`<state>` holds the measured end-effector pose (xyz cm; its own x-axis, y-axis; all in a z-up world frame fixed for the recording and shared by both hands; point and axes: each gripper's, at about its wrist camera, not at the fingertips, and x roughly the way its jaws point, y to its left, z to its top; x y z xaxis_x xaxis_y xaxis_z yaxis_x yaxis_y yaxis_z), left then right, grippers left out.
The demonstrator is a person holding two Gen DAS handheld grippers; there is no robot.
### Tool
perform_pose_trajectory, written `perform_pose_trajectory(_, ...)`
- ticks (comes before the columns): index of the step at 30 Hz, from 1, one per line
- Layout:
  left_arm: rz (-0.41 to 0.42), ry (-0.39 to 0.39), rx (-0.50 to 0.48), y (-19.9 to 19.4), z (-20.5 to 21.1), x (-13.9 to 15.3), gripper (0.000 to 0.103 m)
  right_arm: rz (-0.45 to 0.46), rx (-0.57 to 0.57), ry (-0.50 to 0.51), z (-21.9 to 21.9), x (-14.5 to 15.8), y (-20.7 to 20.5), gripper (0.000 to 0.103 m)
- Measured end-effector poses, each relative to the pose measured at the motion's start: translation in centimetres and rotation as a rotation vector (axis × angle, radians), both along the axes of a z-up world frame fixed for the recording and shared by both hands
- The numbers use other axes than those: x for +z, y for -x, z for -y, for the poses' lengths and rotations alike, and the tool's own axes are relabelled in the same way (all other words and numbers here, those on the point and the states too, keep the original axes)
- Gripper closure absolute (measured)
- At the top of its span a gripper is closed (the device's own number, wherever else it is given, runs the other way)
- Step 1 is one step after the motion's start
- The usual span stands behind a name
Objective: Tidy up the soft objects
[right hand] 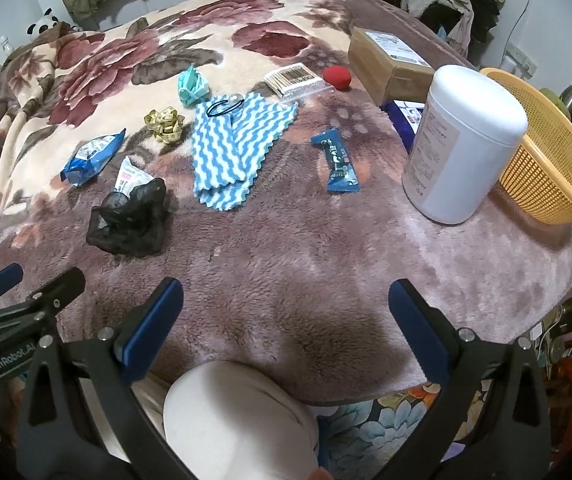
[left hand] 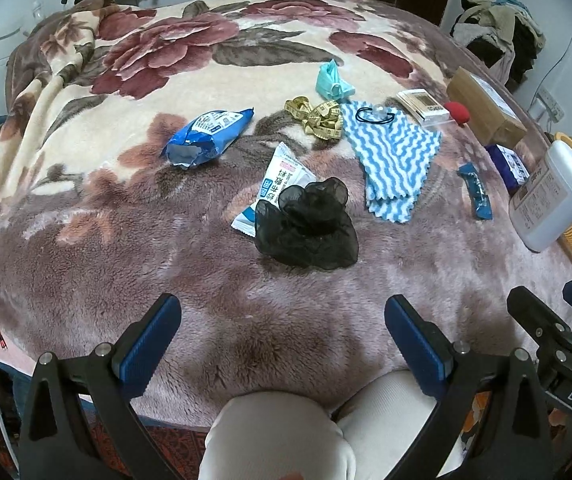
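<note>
Nearest, left tongs [left hand: 282, 332] and right tongs [right hand: 286, 316] spread wide, holding nothing, hovering above the near edge of the blanket-covered bed [left hand: 246, 320]. Opening step, by the look of it: nothing grasped, yellow basket [right hand: 546, 152] apparently unfilled. Just beyond the left tongs, black mesh scrunchie [left hand: 306, 224], overlapping a white sachet [left hand: 274, 184]. Farther and right of the scrunchie, blue-and-white striped cloth [left hand: 394, 160] with a black hair tie [left hand: 374, 116] on top. Beside the cloth's far corner, yellow tape measure [left hand: 318, 116]. Next, likely: lower onto the scrunchie, pinch its bunched middle.
</note>
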<state>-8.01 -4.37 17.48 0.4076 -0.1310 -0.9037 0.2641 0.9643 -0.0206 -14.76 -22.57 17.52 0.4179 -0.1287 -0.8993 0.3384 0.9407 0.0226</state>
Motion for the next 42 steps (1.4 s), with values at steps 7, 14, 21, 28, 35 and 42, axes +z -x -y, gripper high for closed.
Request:
perform_pose_trajectory(7,-0.003,-0.005,-0.003,-0.04,0.12,0.01,0.001,0.000,-0.001,-0.001,0.02,-0.07,0.01,0.000)
perform_pose_trajectory(14,-0.002,-0.007,-0.001,0.02,0.21,0.00,0.001,0.001,0.002,-0.002,0.14,-0.04,-0.03,0.000)
perform_pose_trajectory(21,-0.002,-0.007,-0.003,0.00,0.18,0.03,0.001,0.002,0.001,-0.003,0.20,-0.03,-0.09,0.000)
perform_pose_trajectory(28,-0.004,-0.009,-0.005,0.04,0.31,-0.10,0.001,0.003,0.000,-0.003,0.21,-0.01,0.00,0.000)
perform_pose_trajectory(35,-0.003,-0.010,-0.005,0.14,0.34,-0.13,0.001,-0.001,-0.005,-0.006,0.61,-0.10,-0.15,0.000)
perform_pose_trajectory(42,-0.003,-0.011,-0.006,0.26,0.40,-0.17,0.001,-0.002,-0.005,-0.003,0.59,-0.16,-0.17,0.000)
